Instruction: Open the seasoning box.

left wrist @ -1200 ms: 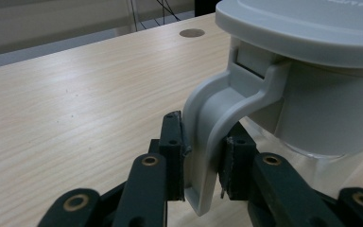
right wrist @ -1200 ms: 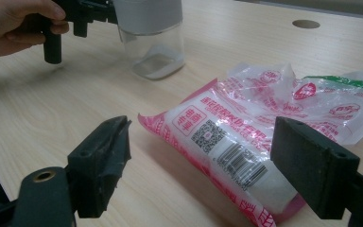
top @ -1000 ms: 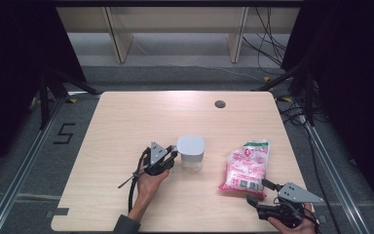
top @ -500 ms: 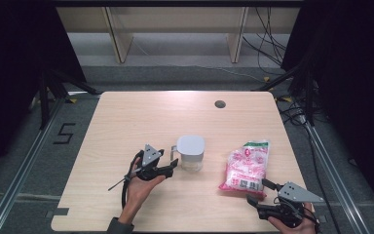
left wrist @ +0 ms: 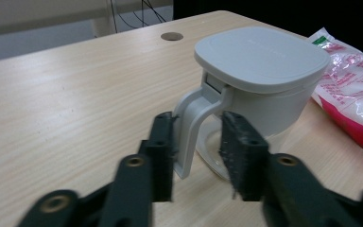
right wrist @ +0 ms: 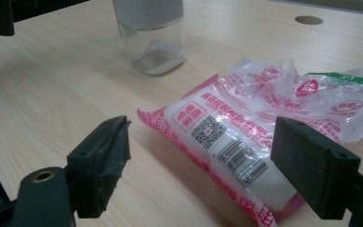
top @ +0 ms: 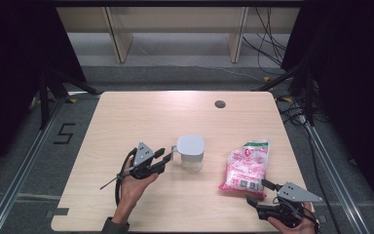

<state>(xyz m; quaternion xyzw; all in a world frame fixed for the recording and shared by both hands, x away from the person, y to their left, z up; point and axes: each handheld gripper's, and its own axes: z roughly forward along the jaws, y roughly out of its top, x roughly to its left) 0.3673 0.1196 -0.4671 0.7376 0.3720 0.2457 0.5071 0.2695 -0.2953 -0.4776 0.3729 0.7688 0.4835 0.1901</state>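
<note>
Right gripper view: jar [right wrist: 152, 35] nearly empty

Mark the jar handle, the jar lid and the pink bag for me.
jar handle [left wrist: 187, 127], left gripper view, on its grey vertical strap between the jaws.
jar lid [top: 191, 145], high view, on its flat top.
pink bag [right wrist: 227, 137], right gripper view, near the barcode.

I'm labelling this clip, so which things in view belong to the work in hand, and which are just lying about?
In the work:
- lidded jar, its handle between the left tool's jaws
- pink-and-white bag, in front of the open right tool

Lying about:
- round hole in the table
- cables on the floor behind
</note>
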